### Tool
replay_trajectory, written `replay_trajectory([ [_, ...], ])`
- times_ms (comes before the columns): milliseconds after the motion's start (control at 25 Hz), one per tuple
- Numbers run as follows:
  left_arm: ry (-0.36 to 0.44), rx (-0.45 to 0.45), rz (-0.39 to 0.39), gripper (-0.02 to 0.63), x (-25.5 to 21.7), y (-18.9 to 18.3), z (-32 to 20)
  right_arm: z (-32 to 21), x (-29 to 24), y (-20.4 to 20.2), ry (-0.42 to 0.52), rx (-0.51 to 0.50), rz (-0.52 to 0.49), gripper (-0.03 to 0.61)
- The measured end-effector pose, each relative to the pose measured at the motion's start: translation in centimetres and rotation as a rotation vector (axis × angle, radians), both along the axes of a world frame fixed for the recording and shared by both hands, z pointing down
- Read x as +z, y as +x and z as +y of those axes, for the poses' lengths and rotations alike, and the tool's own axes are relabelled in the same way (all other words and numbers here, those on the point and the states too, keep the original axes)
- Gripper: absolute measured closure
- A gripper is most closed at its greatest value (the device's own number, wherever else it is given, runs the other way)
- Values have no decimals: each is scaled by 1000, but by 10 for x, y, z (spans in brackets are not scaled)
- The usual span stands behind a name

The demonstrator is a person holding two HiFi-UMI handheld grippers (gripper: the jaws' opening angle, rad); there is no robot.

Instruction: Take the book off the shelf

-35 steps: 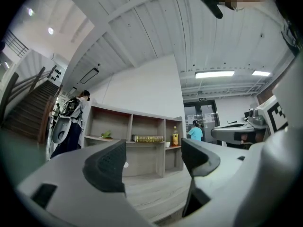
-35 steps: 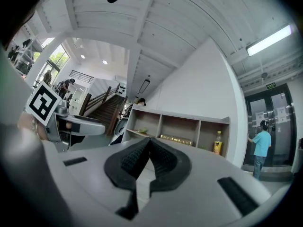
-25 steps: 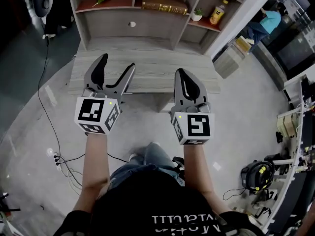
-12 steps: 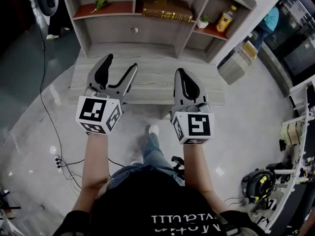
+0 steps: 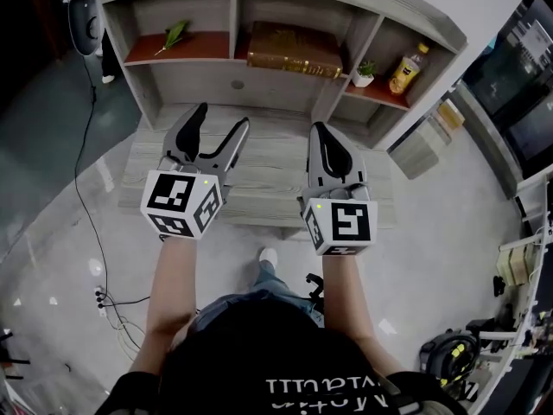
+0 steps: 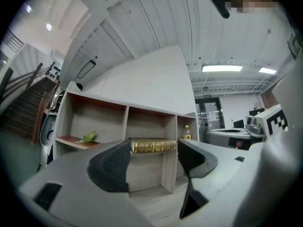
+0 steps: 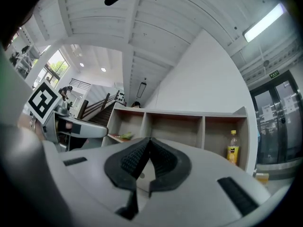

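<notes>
1. The book lies flat in the middle compartment of the shelf, with its gilt spine turned toward the near side. It is touched by neither tool.
2. The left gripper is held above the wooden surface in front of the shelf, well short of the book. Its jaws are spread wide and have just been drawn in a little. Nothing is held between them; in the left gripper view the book is only framed in the gap, far beyond the pads.
3. The right gripper is held beside the left one at about the same distance from the shelf. Its jaws are pressed together and nothing is gripped.
4. A green leaf is seen in the left compartment, and a small potted plant and a yellow bottle in the right one. None of them blocks the book.
5. The task is judged to be at the approach only, with nothing yet done to the book. The reach into the middle compartment, the grip on the book and its removal from the shelf are all left to be done.
</notes>
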State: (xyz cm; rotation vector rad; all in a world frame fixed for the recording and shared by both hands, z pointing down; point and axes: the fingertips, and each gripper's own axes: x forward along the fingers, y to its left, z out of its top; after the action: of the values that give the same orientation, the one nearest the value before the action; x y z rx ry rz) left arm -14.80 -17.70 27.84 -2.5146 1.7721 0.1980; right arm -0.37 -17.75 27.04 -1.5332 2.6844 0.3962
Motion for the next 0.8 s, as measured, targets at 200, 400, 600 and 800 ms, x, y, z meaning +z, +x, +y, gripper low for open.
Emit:
replay_trajectory([
  [200, -5, -9, 8, 296, -2, 10, -47, -48, 0, 15, -6, -8, -17, 563],
  [400, -25, -14, 11, 296, 3, 29, -89, -94, -1, 34, -15, -7, -30, 563],
  [600, -75, -8, 19, 296, 12, 44, -123, -127, 5, 47, -28, -18, -39, 563],
  [800, -152, 14, 59, 295, 27, 59, -152, -151, 10, 55, -34, -35, -29, 563],
])
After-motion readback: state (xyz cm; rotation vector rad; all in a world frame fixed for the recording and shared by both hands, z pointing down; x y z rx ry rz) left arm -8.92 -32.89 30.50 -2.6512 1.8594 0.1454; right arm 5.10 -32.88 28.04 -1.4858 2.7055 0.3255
